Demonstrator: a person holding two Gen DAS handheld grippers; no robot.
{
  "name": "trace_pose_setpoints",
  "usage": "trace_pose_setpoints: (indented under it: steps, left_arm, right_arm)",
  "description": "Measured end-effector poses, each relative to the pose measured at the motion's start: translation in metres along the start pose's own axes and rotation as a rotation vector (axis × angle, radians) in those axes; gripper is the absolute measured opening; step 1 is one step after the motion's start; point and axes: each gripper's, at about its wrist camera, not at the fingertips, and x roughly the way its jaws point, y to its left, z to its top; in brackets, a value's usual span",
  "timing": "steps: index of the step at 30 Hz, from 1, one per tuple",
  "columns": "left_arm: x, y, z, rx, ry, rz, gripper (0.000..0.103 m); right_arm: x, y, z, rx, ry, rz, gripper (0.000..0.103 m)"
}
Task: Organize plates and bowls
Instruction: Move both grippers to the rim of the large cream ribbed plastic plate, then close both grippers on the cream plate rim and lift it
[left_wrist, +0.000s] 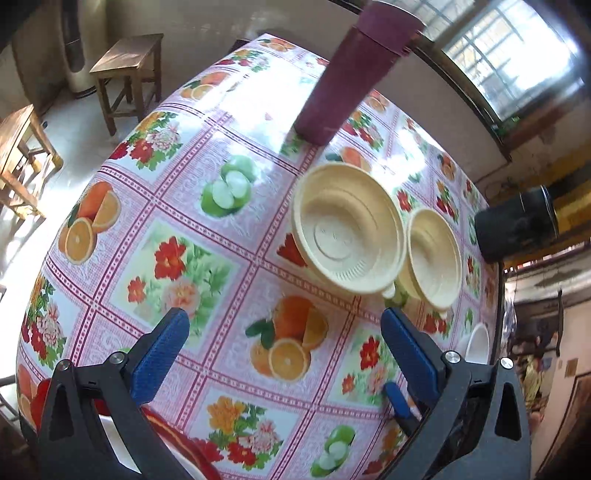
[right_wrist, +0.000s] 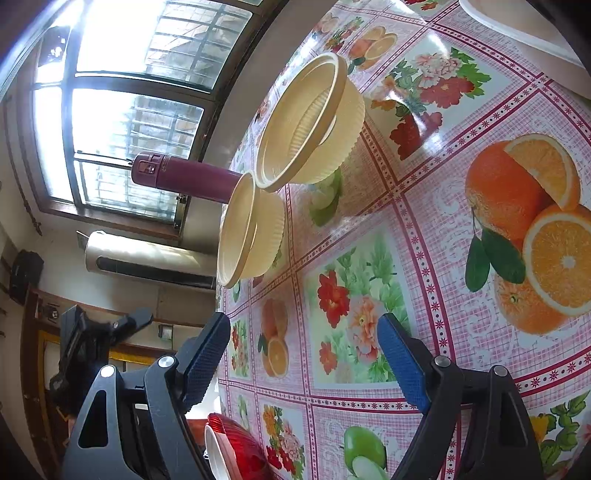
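Cream big bowl (left_wrist: 347, 229) sits just ahead of my open, empty left gripper (left_wrist: 284, 347); my right gripper (right_wrist: 303, 354) is open too.

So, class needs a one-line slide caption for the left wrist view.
Open left gripper hovers over the fruit-print tablecloth, facing two cream bowls near a maroon flask.

Harsh window (right_wrist: 122, 85) glare, perhaps slight blur

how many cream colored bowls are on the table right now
2. The larger cream bowl sits near the maroon flask; the smaller cream bowl stands right beside it, toward the table edge. Either may be a nested stack.
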Motion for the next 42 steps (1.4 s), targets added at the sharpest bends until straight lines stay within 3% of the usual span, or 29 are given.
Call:
trace_pose_setpoints:
  steps: [6,11,17,22,26,28,32,36,42]
  left_arm:
    - [0.036,0.0,0.03,-0.077,-0.022,0.009,0.103]
    - [0.068,-0.004,0.037,-0.115,0.045,-0.003,0.103]
    - [0.079,-0.012,0.036,-0.082,0.022,0.052,0.103]
    - [0.074,-0.008,0.035,-0.098,-0.048,0.128,0.103]
    - [0.08,-0.004,0.037,-0.067,-0.002,0.163,0.103]
    - [0.078,-0.003,0.036,-0.062,-0.017,0.167,0.097]
    - [0.081,-0.004,0.036,-0.06,0.0,0.124,0.059]
    - [0.088,-0.01,0.032,-0.044,0.034,0.071,0.032]
    - [0.087,-0.024,0.027,0.014,0.043,0.052,0.015]
  right_arm:
    - [0.005,0.004,-0.001,0.002,0.024,0.014,0.084]
    - [0.007,0.006,0.0,0.005,0.031,0.018,0.084]
    - [0.01,0.006,0.002,0.007,0.035,0.015,0.084]
    - [0.01,0.008,0.003,-0.005,0.037,0.006,0.084]
    - [0.011,0.01,0.003,-0.007,0.037,0.004,0.084]
    - [0.012,0.01,0.004,-0.01,0.037,0.002,0.084]
    - [0.014,0.013,0.003,-0.018,0.036,-0.005,0.084]
    - [0.016,0.014,0.003,-0.02,0.036,-0.008,0.084]
    - [0.018,0.015,0.003,-0.03,0.035,-0.017,0.084]
